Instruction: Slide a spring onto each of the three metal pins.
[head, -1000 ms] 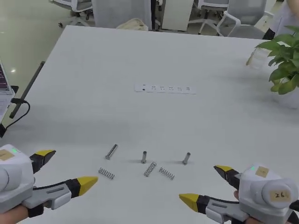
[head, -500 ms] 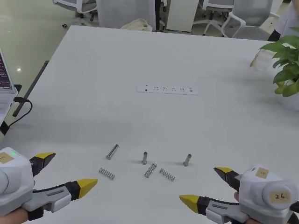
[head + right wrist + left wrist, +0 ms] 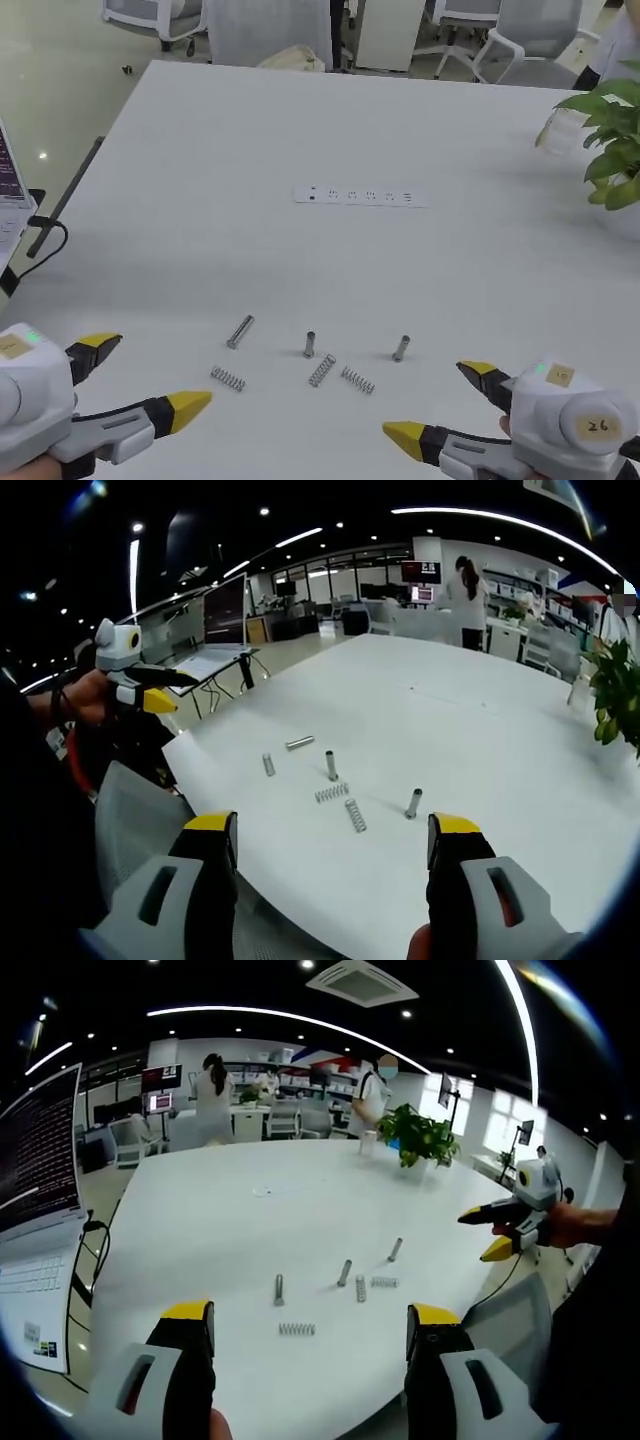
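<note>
Left tongs (image 3: pixel 148 372) and right tongs (image 3: pixel 437 400) gape empty in the head view; three grey metal pins (image 3: pixel 309 344) and three coiled wire springs (image 3: pixel 321 369) sit loose on the white counter (image 3: pixel 300 120). Left gripper view: wide tongs (image 3: pixel 310 1313), pins (image 3: pixel 279 1289) bare. Right gripper view: likewise wide (image 3: pixel 333 823); all three springs (image 3: pixel 331 792) remain unthreaded.

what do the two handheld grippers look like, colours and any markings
The left gripper and right gripper have rounded white bodies, grey-black jaws with yellow tips, and a small green light each. The right one carries a round label reading 26.

Bright ceiling light, soft shadows, perhaps slight fisheye-edge blur.
</note>
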`<action>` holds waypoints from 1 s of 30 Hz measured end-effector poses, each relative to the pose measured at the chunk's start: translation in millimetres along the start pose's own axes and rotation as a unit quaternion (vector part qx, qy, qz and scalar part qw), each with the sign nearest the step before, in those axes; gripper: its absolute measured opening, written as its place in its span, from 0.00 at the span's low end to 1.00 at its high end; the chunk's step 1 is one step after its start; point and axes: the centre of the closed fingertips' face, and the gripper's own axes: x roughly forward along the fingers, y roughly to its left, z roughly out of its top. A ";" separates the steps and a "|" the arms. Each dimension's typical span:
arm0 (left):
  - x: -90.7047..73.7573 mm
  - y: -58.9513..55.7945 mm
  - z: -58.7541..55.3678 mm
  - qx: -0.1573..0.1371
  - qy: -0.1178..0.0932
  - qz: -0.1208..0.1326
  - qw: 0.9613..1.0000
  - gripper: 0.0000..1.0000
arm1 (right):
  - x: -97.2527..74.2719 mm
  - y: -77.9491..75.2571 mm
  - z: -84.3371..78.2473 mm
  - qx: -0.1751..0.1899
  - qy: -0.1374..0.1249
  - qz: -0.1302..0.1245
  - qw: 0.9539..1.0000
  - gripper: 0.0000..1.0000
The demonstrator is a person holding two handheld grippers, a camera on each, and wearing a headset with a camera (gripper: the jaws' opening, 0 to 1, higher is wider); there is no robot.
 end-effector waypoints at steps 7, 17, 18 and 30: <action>4.0 -0.8 2.7 0.000 -0.001 -0.002 1.000 0.75 | 0.2 -0.6 -1.3 -0.001 0.002 0.002 1.000 0.76; 7.3 0.4 3.1 -0.004 -0.003 -0.001 1.000 0.74 | -4.9 -6.6 -4.0 0.003 0.002 -0.003 1.000 0.76; 7.2 0.4 3.3 -0.005 -0.003 -0.001 1.000 0.74 | -5.5 -7.2 -4.2 0.003 0.002 -0.004 1.000 0.76; 11.6 2.7 9.0 -0.002 -0.007 -0.001 1.000 0.73 | -12.4 -13.4 -4.1 0.006 0.001 -0.014 1.000 0.75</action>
